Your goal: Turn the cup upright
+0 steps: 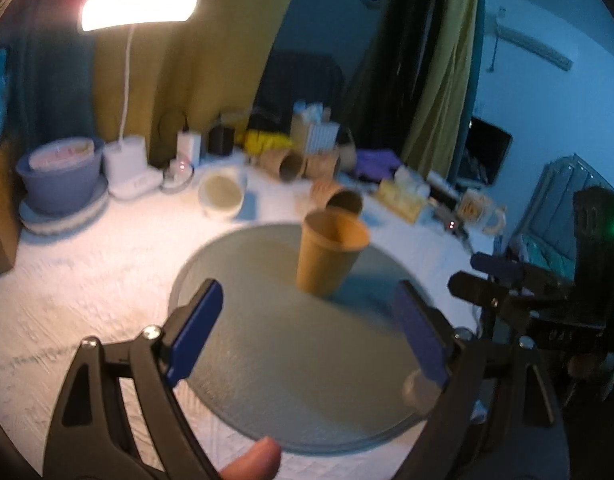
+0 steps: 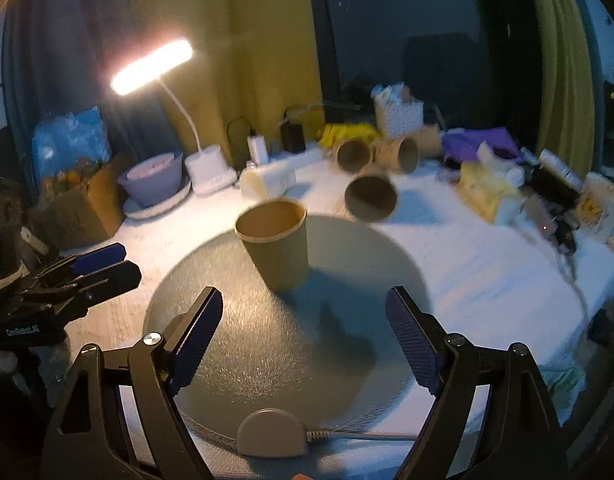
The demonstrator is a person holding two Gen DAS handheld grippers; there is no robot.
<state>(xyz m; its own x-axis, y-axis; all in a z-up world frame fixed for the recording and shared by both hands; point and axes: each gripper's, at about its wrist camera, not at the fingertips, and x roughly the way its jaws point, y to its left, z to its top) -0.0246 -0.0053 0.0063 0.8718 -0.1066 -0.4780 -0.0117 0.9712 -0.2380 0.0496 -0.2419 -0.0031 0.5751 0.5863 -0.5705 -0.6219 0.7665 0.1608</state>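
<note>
A brown paper cup (image 1: 329,254) stands upright, mouth up, on a round grey mat (image 1: 267,340). It also shows in the right wrist view (image 2: 277,242) on the mat (image 2: 267,340). My left gripper (image 1: 311,332) is open and empty, a little short of the cup. My right gripper (image 2: 305,334) is open and empty, also short of the cup. Each gripper shows in the other's view: the right one at the right edge (image 1: 503,280), the left one at the left edge (image 2: 87,268).
Several more paper cups lie on their sides behind the mat (image 2: 371,198) (image 2: 353,154) (image 2: 403,154). A lit desk lamp (image 2: 209,168), a purple bowl (image 2: 155,178), a white mug (image 1: 223,194), boxes and clutter line the back. A cabled puck (image 2: 273,432) lies at the mat's near edge.
</note>
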